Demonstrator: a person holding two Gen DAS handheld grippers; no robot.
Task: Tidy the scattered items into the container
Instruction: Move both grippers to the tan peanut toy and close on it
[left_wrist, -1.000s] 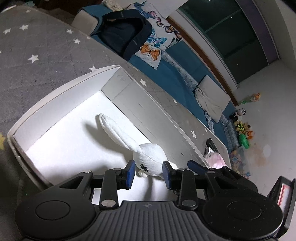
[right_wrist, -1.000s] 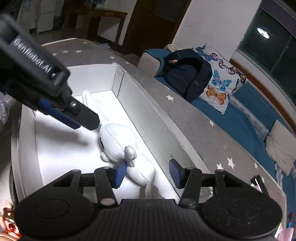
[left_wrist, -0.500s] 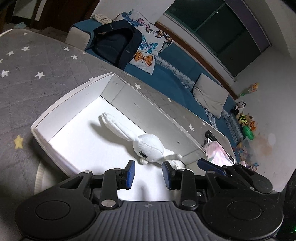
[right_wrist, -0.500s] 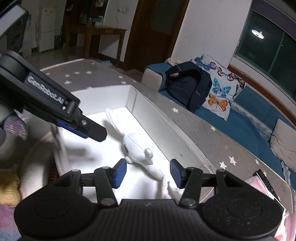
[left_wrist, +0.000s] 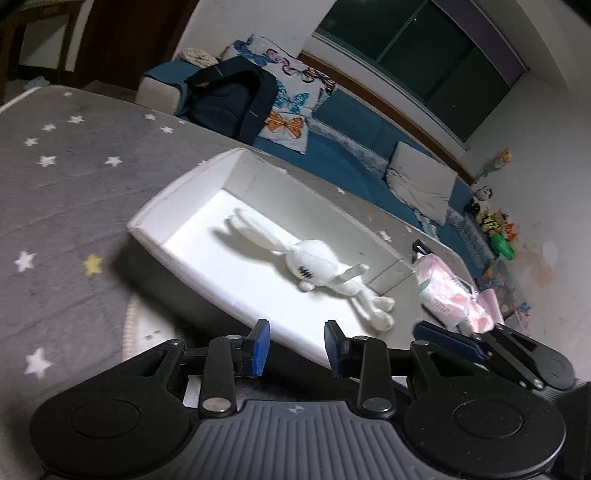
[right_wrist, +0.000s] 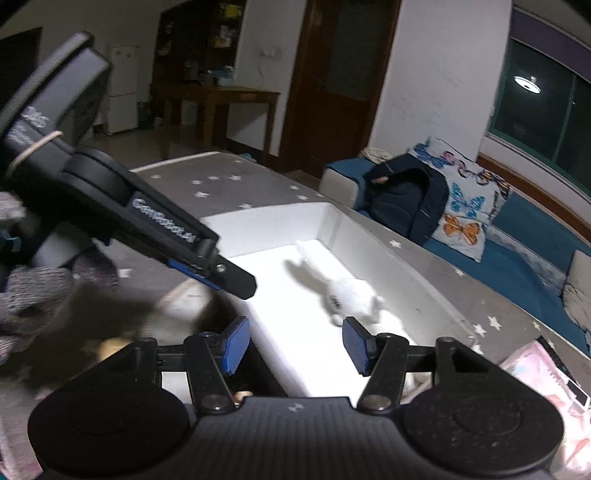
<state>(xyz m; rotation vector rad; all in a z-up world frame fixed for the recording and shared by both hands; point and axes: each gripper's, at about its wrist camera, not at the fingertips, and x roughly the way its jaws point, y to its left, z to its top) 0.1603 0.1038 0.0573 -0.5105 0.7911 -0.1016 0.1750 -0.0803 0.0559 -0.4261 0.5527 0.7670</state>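
A white plush rabbit (left_wrist: 317, 266) lies flat inside the white box (left_wrist: 173, 195) on the grey star-patterned mat. It also shows in the right wrist view (right_wrist: 351, 295), inside the same box (right_wrist: 269, 218). My left gripper (left_wrist: 297, 349) is open and empty, above the box's near wall. My right gripper (right_wrist: 297, 343) is open and empty, back from the box's near end. The left gripper's body (right_wrist: 159, 225) crosses the right wrist view at left. A pink packet (left_wrist: 443, 291) lies on the mat to the right of the box.
A dark backpack (left_wrist: 229, 103) and a butterfly cushion (left_wrist: 291, 107) rest on the blue sofa behind the box. Small toys (left_wrist: 495, 229) lie on the floor at far right. A pale round item (left_wrist: 136, 328) sits by the box's near wall.
Both grippers have pulled back and up from the box, empty. The rabbit stays lying in the box and now looks smaller and farther away.
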